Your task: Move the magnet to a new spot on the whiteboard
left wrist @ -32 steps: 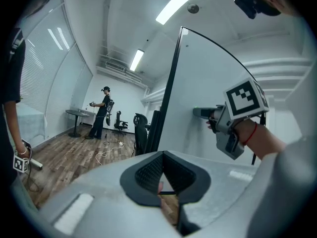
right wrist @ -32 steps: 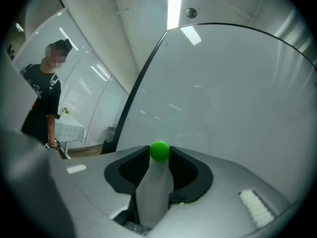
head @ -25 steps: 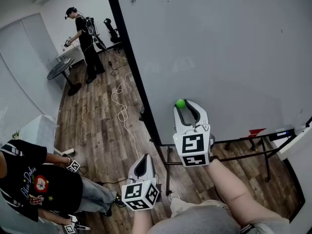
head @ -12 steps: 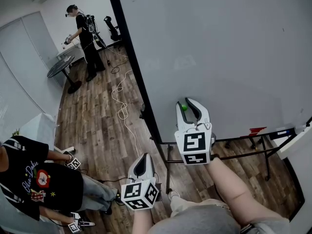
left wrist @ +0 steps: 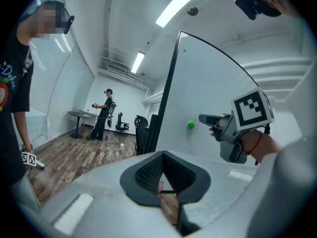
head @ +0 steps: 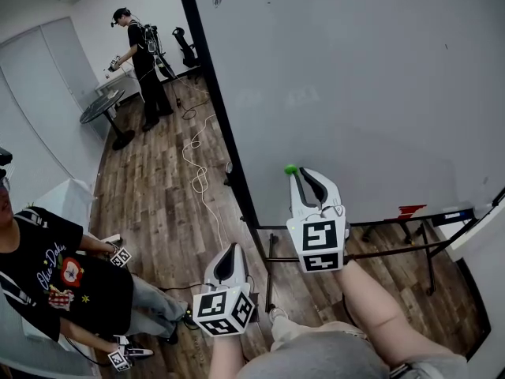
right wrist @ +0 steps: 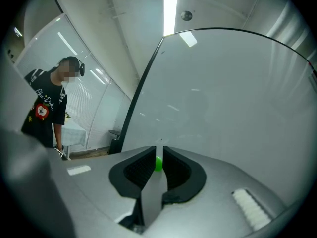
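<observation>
The right tongs [head: 298, 174] are closing on the magnet [head: 290, 169] with only their very tips, so it may squirt out sideways or snap back onto the board [head: 379, 69] when pulled. It looks like a small, round, bright green knob filling the gap between those tips. The left tongs [head: 230, 249] hang shut and empty, low and well back.

Bright room, lit by long ceiling lights [right wrist: 170, 6]. Soft glare on whiteboard [right wrist: 233, 93]. Gripper views bend & go dark at edges.
</observation>
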The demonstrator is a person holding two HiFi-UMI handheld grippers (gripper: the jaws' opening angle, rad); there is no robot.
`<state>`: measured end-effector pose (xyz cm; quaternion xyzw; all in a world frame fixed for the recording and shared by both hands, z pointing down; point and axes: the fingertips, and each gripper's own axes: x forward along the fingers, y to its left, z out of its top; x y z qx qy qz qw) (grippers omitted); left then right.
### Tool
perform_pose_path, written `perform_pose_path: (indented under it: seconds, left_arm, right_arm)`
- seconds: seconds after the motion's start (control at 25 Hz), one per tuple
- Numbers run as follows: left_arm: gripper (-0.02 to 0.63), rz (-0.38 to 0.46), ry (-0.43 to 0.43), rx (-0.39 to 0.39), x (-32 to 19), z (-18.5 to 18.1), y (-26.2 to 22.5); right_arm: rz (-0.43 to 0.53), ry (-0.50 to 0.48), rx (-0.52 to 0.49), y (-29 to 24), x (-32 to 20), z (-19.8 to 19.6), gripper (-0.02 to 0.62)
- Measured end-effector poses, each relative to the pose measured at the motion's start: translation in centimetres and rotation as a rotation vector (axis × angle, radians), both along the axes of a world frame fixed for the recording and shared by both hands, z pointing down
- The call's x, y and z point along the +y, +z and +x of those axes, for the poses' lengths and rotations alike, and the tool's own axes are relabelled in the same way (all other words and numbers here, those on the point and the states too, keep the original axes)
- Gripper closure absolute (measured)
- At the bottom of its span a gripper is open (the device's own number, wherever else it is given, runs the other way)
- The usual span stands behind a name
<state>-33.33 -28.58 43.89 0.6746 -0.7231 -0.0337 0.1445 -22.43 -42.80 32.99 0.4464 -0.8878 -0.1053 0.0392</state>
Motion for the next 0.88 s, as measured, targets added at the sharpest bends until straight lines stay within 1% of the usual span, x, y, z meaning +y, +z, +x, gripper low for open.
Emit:
perform_pose_path:
  seconds: [0.16,0.64,0.88]
  left_arm:
    - [0.601,0.009,0.004,-0.009,1.4,1.5,-0.3]
    - [0.602,0.008,0.054,-0.025,4.4,7.1,-0.9]
    - [0.602,0.014,0.081,-0.034,5.8,10.2,-1.1]
  right_arm:
    - [-0.004,-0.003,-0.01,0.4,2.1,2.0,0.596]
    - [-0.042,-0.023,-0.007,1.9,8.1,7.8,0.597]
    - [-0.064,-0.035,-0.029,2.8,10.9,10.8,0.597]
